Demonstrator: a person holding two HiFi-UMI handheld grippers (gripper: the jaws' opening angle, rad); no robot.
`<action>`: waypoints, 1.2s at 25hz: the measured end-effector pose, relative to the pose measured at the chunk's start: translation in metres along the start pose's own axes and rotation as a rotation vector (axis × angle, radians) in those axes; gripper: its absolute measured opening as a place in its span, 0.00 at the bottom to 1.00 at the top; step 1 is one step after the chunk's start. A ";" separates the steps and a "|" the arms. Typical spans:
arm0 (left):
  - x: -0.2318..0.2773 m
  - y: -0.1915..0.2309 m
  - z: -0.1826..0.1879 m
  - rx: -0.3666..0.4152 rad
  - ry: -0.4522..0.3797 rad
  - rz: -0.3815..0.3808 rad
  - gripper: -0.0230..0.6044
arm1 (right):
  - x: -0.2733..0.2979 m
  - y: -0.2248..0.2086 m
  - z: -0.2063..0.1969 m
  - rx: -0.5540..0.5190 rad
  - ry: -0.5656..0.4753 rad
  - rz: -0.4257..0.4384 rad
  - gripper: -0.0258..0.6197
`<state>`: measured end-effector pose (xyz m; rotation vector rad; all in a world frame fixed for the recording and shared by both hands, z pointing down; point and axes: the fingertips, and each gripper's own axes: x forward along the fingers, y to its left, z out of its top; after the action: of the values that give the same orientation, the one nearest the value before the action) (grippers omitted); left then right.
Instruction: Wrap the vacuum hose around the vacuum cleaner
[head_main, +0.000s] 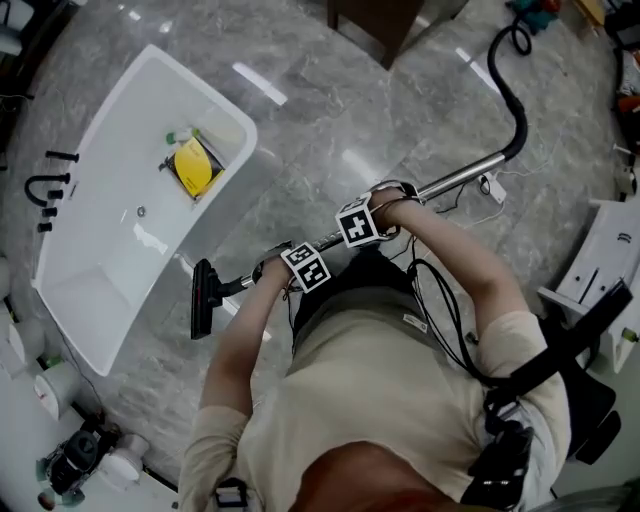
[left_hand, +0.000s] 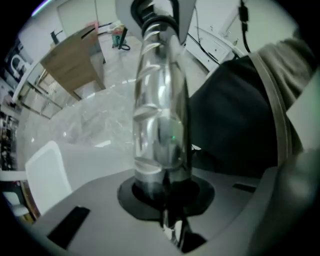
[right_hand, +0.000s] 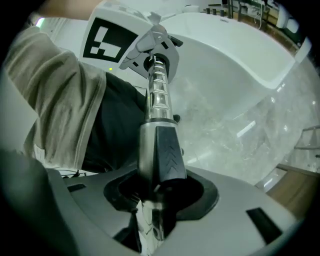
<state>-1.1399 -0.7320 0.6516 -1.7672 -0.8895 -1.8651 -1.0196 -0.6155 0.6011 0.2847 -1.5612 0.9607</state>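
Head view showed the left gripper (head_main: 290, 260) and the right gripper (head_main: 374, 214) both on the vacuum's shiny metal tube (head_main: 455, 180), in front of the person's body.

Left gripper view showed its jaws nearly together, pinching the thin part of the tube. Right gripper view showed its jaws a bit wider apart, pinching the fat part right by a black slide button (right_hand: 165, 150) (it had little arrow shapes on it). Each gripper's cube had black and white square marks.

The black hose (head_main: 515, 95) joined the far end of the tube and curled away toward the top edge. The black brush head (head_main: 202, 298) sat at the other end, close beside a white bathtub (head_main: 120, 250) on the grey stone floor (head_main: 330, 110). A yellow thing (head_main: 192, 166) lay in the tub.
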 end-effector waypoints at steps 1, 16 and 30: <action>-0.005 -0.001 0.002 0.018 0.009 0.025 0.11 | -0.002 0.002 -0.003 0.001 -0.017 -0.002 0.28; -0.049 -0.003 0.063 -0.048 0.049 0.171 0.11 | 0.007 0.003 -0.072 -0.118 0.057 -0.017 0.28; -0.036 0.086 0.127 -0.015 -0.109 0.268 0.11 | -0.026 -0.066 -0.129 0.008 0.119 -0.111 0.28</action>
<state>-0.9862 -0.7092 0.6285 -1.9070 -0.6393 -1.6224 -0.8787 -0.5747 0.5966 0.3109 -1.4190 0.8815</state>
